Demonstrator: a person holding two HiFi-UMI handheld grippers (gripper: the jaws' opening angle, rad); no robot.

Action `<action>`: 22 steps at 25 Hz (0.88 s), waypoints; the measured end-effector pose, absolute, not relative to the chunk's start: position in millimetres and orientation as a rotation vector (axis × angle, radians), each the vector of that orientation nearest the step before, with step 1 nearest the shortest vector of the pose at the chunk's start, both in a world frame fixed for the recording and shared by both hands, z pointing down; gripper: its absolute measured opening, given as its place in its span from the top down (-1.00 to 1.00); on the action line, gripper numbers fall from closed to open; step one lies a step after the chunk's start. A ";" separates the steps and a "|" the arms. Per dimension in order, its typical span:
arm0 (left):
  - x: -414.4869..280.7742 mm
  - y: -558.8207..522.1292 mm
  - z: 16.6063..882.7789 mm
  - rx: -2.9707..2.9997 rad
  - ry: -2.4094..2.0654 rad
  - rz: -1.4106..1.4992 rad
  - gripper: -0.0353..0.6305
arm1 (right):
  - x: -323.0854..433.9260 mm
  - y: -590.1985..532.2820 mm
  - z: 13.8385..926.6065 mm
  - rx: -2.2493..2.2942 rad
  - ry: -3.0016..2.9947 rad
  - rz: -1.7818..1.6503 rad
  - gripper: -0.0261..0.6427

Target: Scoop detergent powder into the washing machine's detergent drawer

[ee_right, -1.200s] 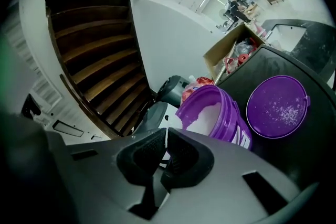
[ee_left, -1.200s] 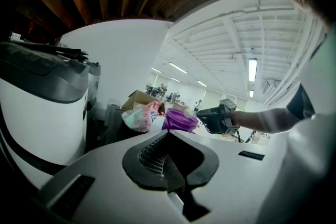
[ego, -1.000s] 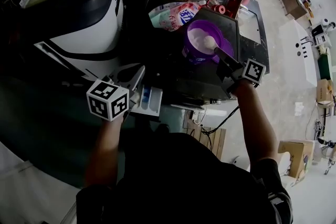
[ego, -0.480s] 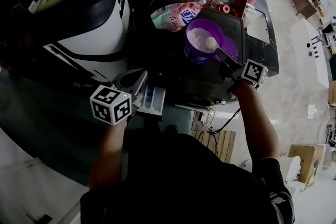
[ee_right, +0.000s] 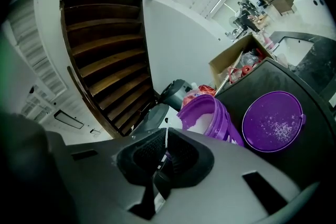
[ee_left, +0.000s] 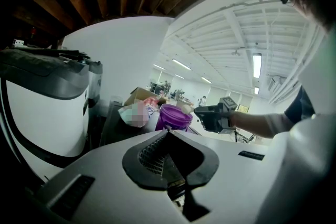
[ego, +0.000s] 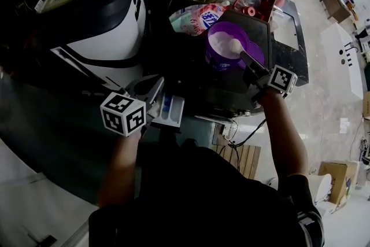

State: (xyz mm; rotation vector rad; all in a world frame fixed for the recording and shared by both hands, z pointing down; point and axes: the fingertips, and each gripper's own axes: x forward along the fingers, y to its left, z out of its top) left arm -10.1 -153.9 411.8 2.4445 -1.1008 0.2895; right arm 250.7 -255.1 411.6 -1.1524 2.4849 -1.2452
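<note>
over the purple tub [ego: 216, 58], right hand-held gripper [ego: 246, 59] clamps the scoop [ego: 233, 45]; left hand-held gripper [ego: 154, 87] closed, empty.

- Left gripper [ego: 151, 89] sits low and close to the body, jaws pressed together, nothing between them.
- Right gripper [ego: 247, 59] reaches forward, jaws clamped on a thin white scoop handle [ee_right: 166, 140].
- Right arm [ego: 282, 130] stretches further out than the left.
</note>
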 end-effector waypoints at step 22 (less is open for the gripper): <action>-36.1 -174.5 406.4 2.479 -1.057 0.211 0.87 | 234.0 -257.2 399.3 -1.316 2.537 -1.118 0.86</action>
